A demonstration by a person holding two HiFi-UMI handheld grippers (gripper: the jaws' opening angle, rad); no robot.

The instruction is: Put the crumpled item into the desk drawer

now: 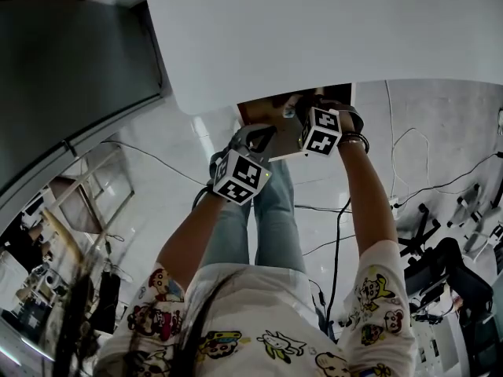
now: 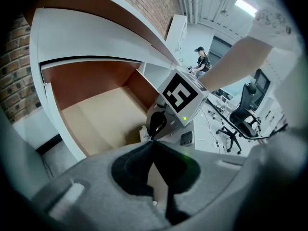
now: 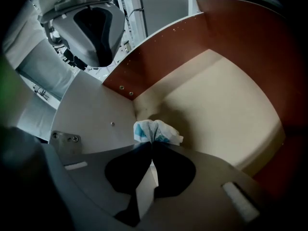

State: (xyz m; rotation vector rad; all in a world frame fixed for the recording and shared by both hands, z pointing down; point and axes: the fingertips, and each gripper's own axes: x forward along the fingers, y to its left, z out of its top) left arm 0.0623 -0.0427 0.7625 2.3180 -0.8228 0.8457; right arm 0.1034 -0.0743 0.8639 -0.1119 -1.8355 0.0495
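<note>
The crumpled item is a small wad of white and blue paper. My right gripper is shut on it and holds it just over the near left corner of the open desk drawer, which has a tan floor and brown walls. In the left gripper view the wad peeks out under the right gripper. My left gripper is shut with nothing in it, hovering at the drawer's front. In the head view both grippers, left and right, sit at the drawer under the desk's edge.
The white desk top overhangs the drawer. Cables trail over the pale floor. An office chair and a person are farther off. A brick wall lies behind the desk.
</note>
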